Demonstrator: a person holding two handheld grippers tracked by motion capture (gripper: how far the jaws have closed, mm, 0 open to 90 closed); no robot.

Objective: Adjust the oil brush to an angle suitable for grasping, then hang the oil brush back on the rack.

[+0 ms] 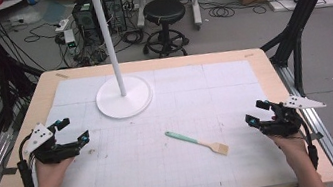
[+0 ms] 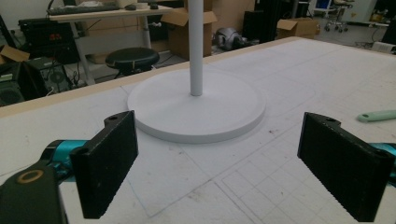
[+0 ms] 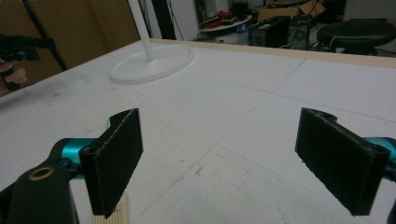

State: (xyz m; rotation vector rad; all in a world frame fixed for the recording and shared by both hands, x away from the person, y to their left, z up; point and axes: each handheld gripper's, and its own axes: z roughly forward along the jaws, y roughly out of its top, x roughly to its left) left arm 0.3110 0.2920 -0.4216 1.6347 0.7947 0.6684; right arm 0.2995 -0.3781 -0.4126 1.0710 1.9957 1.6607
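spatula pickup is not yet begun: it is left lying flat in front of the white stand, untouched, while the left gripper and right gripper are held wide apart, empty, flanking it.

One spatula, mint-green handle and pale wooden blade. It lies flat on the gridded mat, blade toward the person's right.
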